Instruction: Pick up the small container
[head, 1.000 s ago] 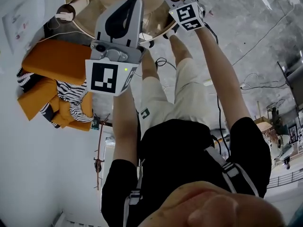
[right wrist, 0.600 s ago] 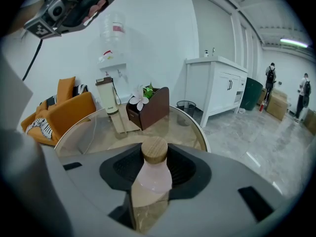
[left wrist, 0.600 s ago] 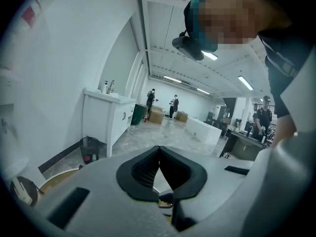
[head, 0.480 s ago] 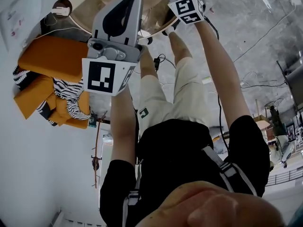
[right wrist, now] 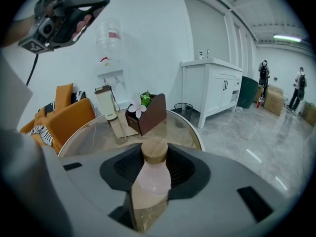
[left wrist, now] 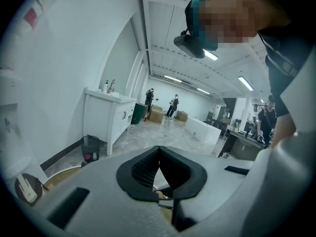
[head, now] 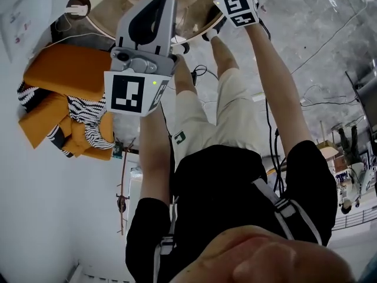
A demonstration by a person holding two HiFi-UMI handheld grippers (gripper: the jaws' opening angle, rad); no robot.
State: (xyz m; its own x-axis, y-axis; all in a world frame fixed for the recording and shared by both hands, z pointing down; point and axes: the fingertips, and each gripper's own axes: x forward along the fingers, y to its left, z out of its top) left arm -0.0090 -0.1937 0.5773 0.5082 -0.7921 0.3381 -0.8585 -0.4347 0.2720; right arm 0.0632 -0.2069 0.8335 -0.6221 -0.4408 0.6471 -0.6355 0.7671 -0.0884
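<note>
The small container (right wrist: 152,176) is a pale pink bottle with a round wooden cap (right wrist: 155,150). It stands upright between the dark pads of my right gripper (right wrist: 155,169), whose jaws are closing and lie against its sides. In the head view only the right gripper's marker cube (head: 238,7) shows, at the top over the round table (head: 97,27). My left gripper (left wrist: 159,164) is held up in the air, its pads together with nothing between them. It also shows in the head view as the left gripper (head: 154,22), nearer the camera, and at the upper left of the right gripper view.
On the round glass table (right wrist: 94,132) stand a brown box with flowers (right wrist: 148,113) and a cream bottle-shaped appliance (right wrist: 105,102) with a cord. An orange armchair (right wrist: 64,117) with a striped cloth sits beside the table. A white cabinet (right wrist: 212,83) stands by the wall.
In the head view the right gripper has moved up toward the top edge, over the table. The left gripper has stayed almost where it was.
</note>
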